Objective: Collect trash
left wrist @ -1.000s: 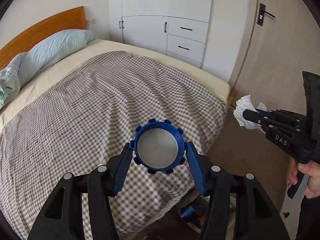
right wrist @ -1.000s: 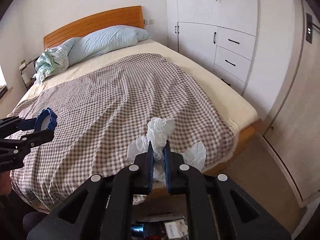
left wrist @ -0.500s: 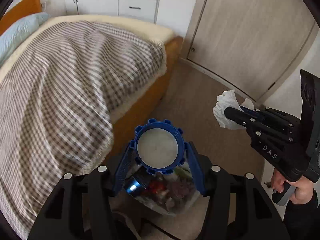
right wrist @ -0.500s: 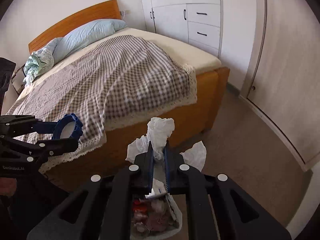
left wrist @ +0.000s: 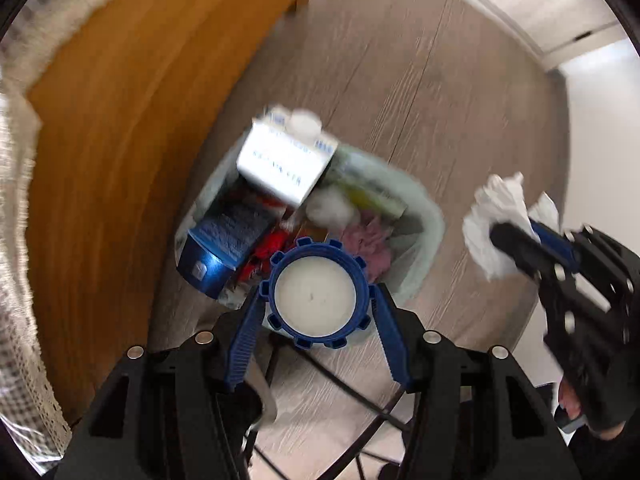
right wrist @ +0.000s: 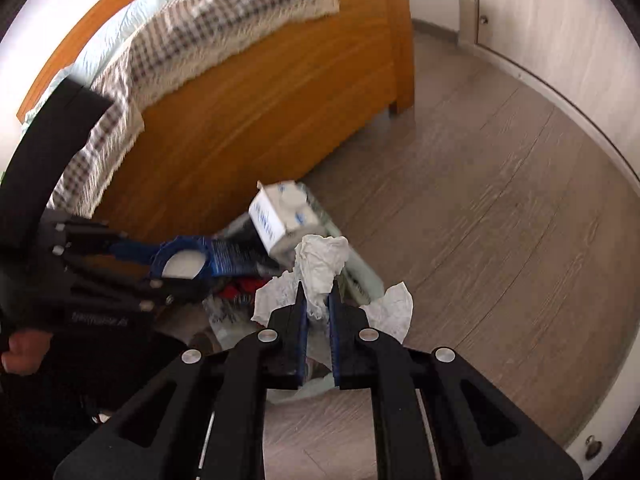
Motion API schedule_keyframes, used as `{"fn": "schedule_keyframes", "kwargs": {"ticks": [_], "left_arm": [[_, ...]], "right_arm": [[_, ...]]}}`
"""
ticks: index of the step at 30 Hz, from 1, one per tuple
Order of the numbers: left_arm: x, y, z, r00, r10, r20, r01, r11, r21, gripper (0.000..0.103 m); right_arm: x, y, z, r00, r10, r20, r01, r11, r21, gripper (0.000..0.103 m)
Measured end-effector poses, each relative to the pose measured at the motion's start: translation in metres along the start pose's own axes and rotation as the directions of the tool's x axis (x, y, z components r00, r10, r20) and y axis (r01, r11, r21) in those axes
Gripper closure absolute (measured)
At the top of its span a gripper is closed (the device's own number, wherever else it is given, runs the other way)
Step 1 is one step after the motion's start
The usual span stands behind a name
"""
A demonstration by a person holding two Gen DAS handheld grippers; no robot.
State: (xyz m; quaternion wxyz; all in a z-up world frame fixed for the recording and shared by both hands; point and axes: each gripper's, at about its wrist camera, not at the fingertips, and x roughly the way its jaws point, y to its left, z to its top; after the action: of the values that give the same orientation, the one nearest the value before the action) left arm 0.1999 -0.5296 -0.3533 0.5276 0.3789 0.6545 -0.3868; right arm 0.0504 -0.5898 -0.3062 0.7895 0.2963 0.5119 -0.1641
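Two big things are framing the scene: the orange wooden bed frame (right wrist: 256, 112), with a checked blanket (right wrist: 208, 28) hanging over its edge, and the grey wood-look floor (right wrist: 500, 200) running out to a pale wall panel (right wrist: 560, 28). Standing on that floor, just beside the bed's side board, is the trash bin (left wrist: 430, 216), lined with a pale bag and already crowded to the brim. A white carton (left wrist: 286, 158) with a round cap is sticking up at the far side of the heap, a blue box (left wrist: 226, 248) is leaning against the bed-side rim, and red and pink scraps are lying between them; blur is hiding the finer detail. The left gripper (left wrist: 316, 308) is hovering over the near rim of the bin, its fingers set fairly wide and pressing on either side of a blue notched lid (left wrist: 316, 294) with a white centre. The right gripper (right wrist: 318, 300) is off to the right of the bin, above bare floor, its jaws drawn narrow and pinching a crumpled white tissue (right wrist: 320, 264), which is bulging out past the fingertips.
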Motion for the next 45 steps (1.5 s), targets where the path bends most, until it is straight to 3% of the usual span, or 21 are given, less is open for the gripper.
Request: {"fn": "schedule_keyframes", "kwargs": {"ticks": [2, 4, 7, 11, 18, 21, 23, 24, 25, 26, 30, 32, 36, 40, 45], "left_arm": [[0.018, 0.009, 0.006, 0.998, -0.014, -0.058, 0.013, 1.000, -0.028, 0.050], [0.032, 0.019, 0.009, 0.995, -0.044, -0.085, 0.034, 0.992, -0.118, 0.050], [0.044, 0.019, 0.005, 0.991, -0.077, -0.113, 0.059, 0.985, -0.160, 0.042], [0.036, 0.017, 0.005, 0.996, -0.065, -0.064, 0.055, 0.989, -0.136, 0.033], [0.016, 0.021, 0.002, 1.000, -0.019, -0.003, 0.019, 0.986, -0.165, 0.032], [-0.006, 0.023, 0.000, 0.998, -0.008, 0.064, 0.020, 0.983, -0.180, 0.032], [-0.026, 0.032, -0.004, 0.990, 0.010, 0.139, 0.022, 0.974, -0.225, 0.031], [-0.036, 0.039, -0.006, 0.982, 0.010, 0.189, 0.040, 0.966, -0.256, 0.029], [-0.042, 0.046, -0.008, 0.975, 0.011, 0.222, 0.054, 0.957, -0.284, 0.028], [-0.046, 0.052, -0.010, 0.970, 0.014, 0.241, 0.064, 0.948, -0.312, 0.027], [-0.042, 0.068, -0.010, 0.978, 0.034, 0.205, 0.050, 0.919, -0.392, 0.027], [-0.050, 0.069, -0.007, 0.973, 0.056, 0.224, 0.039, 0.915, -0.401, 0.027], [-0.064, 0.071, -0.011, 0.963, 0.009, 0.270, 0.094, 0.926, -0.366, 0.027], [-0.064, 0.073, -0.015, 0.970, -0.045, 0.240, 0.129, 0.929, -0.348, 0.027], [-0.069, 0.066, -0.016, 0.976, -0.016, 0.216, 0.087, 0.942, -0.325, 0.027]], "right_arm": [[0.010, 0.002, -0.003, 1.000, 0.011, -0.021, -0.011, 1.000, 0.003, 0.093], [0.019, 0.001, -0.006, 0.999, 0.021, -0.041, -0.021, 1.000, 0.013, 0.093], [0.030, 0.000, -0.009, 0.997, 0.028, -0.069, -0.026, 0.999, 0.030, 0.093], [0.037, 0.002, -0.015, 0.995, 0.040, -0.088, -0.038, 0.999, 0.032, 0.093], [0.048, 0.021, -0.012, 0.990, 0.083, -0.116, -0.083, 0.997, 0.002, 0.093], [0.058, 0.032, -0.009, 0.988, 0.093, -0.125, -0.095, 0.995, -0.013, 0.091], [0.067, 0.036, -0.007, 0.984, 0.110, -0.140, -0.112, 0.994, -0.008, 0.077], [0.071, 0.036, -0.006, 0.983, 0.114, -0.143, -0.116, 0.993, -0.005, 0.061], [0.074, 0.037, -0.006, 0.983, 0.115, -0.141, -0.116, 0.993, -0.001, 0.051], [0.075, 0.037, -0.005, 0.984, 0.113, -0.137, -0.113, 0.994, 0.004, 0.051], [0.070, 0.031, -0.002, 0.989, 0.081, -0.121, -0.078, 0.997, 0.030, 0.051], [0.064, 0.028, -0.001, 0.992, 0.068, -0.106, -0.064, 0.997, 0.033, 0.051], [0.058, 0.020, 0.002, 0.994, 0.048, -0.100, -0.043, 0.998, 0.052, 0.051], [0.055, 0.019, 0.003, 0.993, 0.021, -0.114, -0.016, 0.999, 0.046, 0.051], [0.041, 0.017, 0.007, 0.991, -0.025, -0.133, 0.030, 0.999, 0.033, 0.050]]}}
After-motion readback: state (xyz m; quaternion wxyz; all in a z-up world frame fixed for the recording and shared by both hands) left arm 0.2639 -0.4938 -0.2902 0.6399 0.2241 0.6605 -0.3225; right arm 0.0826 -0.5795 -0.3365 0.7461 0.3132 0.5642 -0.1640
